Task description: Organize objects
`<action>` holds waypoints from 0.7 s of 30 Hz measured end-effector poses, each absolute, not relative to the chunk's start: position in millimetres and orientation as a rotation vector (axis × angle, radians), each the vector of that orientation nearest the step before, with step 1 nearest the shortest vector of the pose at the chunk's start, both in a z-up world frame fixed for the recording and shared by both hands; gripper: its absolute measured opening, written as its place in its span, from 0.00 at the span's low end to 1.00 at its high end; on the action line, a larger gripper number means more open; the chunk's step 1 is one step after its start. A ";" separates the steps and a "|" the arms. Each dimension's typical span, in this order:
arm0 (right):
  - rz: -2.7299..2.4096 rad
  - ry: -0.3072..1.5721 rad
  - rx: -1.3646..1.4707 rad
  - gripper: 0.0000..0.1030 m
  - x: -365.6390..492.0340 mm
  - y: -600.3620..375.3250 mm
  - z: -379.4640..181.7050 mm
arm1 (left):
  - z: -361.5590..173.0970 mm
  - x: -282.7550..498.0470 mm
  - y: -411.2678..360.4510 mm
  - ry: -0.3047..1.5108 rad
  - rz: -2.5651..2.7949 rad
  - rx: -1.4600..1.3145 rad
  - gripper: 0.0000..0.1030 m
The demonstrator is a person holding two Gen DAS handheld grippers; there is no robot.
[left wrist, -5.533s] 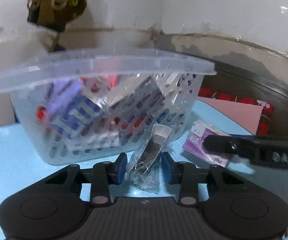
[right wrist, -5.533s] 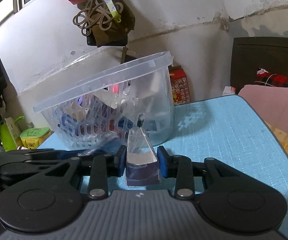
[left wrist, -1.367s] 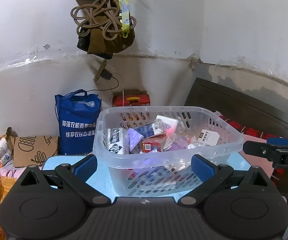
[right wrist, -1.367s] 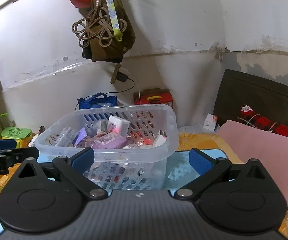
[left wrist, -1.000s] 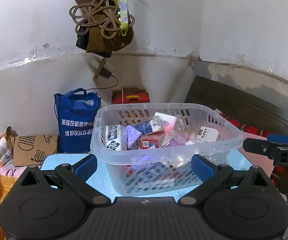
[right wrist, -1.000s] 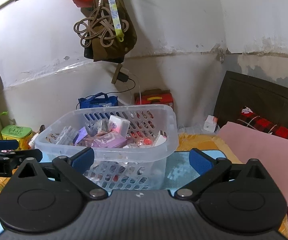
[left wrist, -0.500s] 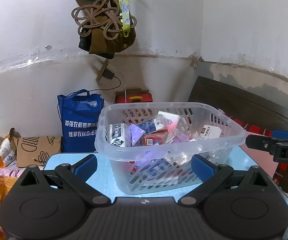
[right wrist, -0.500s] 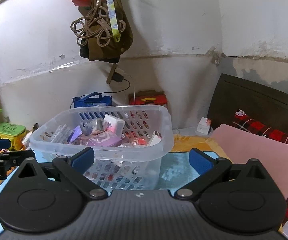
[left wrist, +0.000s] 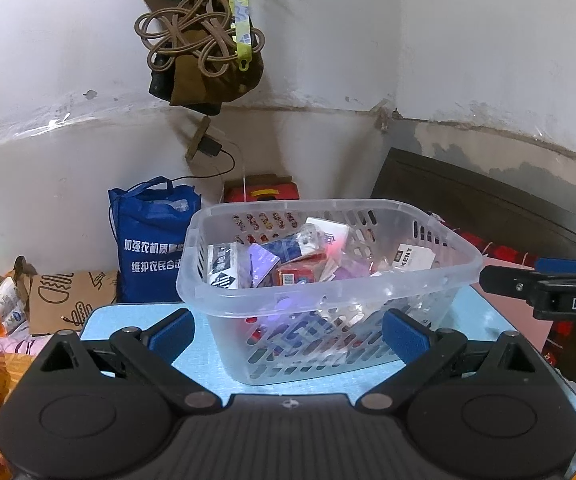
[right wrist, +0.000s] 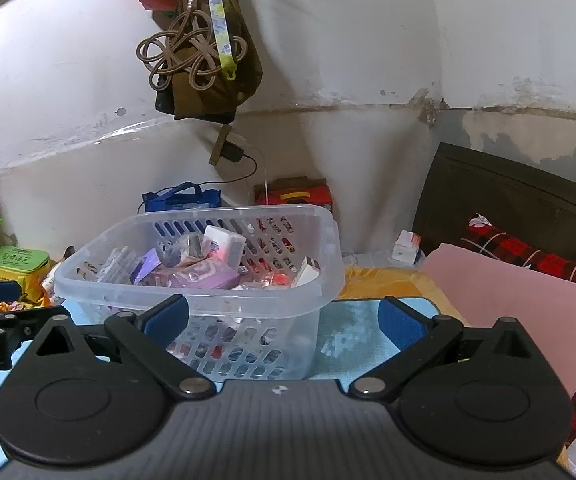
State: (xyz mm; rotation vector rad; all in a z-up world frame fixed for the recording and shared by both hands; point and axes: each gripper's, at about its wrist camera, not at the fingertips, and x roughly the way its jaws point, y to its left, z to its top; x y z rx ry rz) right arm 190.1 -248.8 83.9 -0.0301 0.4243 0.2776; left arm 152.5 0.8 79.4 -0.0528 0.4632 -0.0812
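With the light-blue tabletop [left wrist: 135, 316] looking bare around the clear perforated plastic basket [left wrist: 328, 296] piled with small packets, the left claw [left wrist: 288, 332] and right claw [right wrist: 281, 318], both spread wide and empty, should probably just hang back.

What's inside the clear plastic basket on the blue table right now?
The clear plastic basket holds a loose pile of small packets: a white Kent box, a red box, a purple pack. Lower layers show only vaguely through the slotted walls.
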 end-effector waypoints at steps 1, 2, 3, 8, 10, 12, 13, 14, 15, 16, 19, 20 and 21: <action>0.277 0.423 -0.028 1.00 190.0 -249.5 83.9 | 79.3 153.0 -0.1 0.463 -0.082 -0.052 0.98; 0.277 0.421 -0.027 1.00 189.7 -249.9 83.8 | 79.3 153.8 -1.4 0.464 -0.082 -0.051 0.98; 0.277 0.420 -0.027 1.00 189.8 -250.2 83.7 | 79.2 154.6 -2.1 0.465 -0.081 -0.050 0.98; 0.271 0.418 -0.034 1.00 190.2 -250.6 83.1 | 78.7 158.1 -4.8 0.469 -0.070 -0.041 0.98; 0.270 0.418 -0.035 1.00 190.3 -251.0 82.8 | 78.3 159.1 -5.6 0.468 -0.068 -0.039 0.98; 0.271 0.417 -0.036 1.00 190.1 -251.1 83.0 | 78.2 160.1 -5.9 0.471 -0.068 -0.040 0.98; 0.269 0.416 -0.036 1.00 190.0 -251.1 83.0 | 78.1 160.6 -5.3 0.472 -0.069 -0.043 0.98; 0.268 0.415 -0.038 1.00 189.8 -251.0 83.0 | 78.1 160.8 -5.2 0.472 -0.071 -0.046 0.98; 0.266 0.414 -0.041 1.00 189.8 -250.9 83.1 | 77.9 161.2 -5.2 0.472 -0.071 -0.048 0.98; 0.265 0.414 -0.042 1.00 190.2 -250.0 83.3 | 77.9 161.4 -5.3 0.473 -0.071 -0.049 0.98; 0.266 0.413 -0.040 1.00 189.9 -250.2 83.3 | 77.5 162.4 -5.4 0.475 -0.073 -0.054 0.98; 0.267 0.412 -0.040 1.00 189.9 -249.8 83.4 | 77.4 162.9 -5.5 0.476 -0.073 -0.056 0.98; 0.266 0.412 -0.042 1.00 190.0 -249.3 83.4 | 77.2 163.4 -5.5 0.477 -0.073 -0.057 0.98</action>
